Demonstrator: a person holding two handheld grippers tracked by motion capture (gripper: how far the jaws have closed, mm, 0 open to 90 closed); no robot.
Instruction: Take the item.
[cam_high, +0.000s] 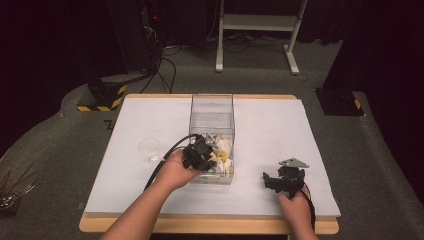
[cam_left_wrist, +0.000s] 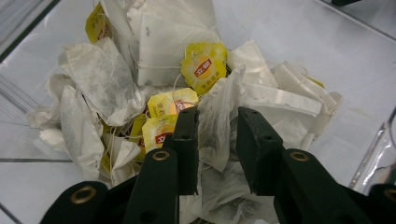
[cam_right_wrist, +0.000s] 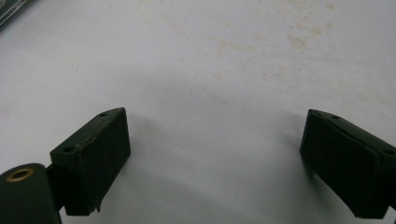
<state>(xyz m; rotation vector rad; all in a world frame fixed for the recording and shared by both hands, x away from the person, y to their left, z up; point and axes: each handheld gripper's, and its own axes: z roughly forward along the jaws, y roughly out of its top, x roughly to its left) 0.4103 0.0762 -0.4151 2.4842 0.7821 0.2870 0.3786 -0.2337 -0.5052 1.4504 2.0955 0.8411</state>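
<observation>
A clear plastic box (cam_high: 212, 107) stands mid-table with a heap of white tea bags (cam_left_wrist: 107, 79) with yellow tags (cam_left_wrist: 204, 65) in its near end. My left gripper (cam_high: 204, 156) reaches down into that near end. In the left gripper view its jaws (cam_left_wrist: 218, 114) stand narrow, pressed on both sides of one tea bag (cam_left_wrist: 219, 140) on top of the heap. My right gripper (cam_high: 272, 180) rests low over the bare white table (cam_high: 280, 130) to the right of the box. The right gripper (cam_right_wrist: 217, 116) stands wide open with nothing between its jaws.
A small clear cup (cam_high: 149, 147) sits on the table left of the box. Faint brown stains (cam_right_wrist: 289, 39) mark the table surface ahead of the right gripper. Beyond the table are a white desk frame (cam_high: 257, 30) and black stands on the carpeted floor.
</observation>
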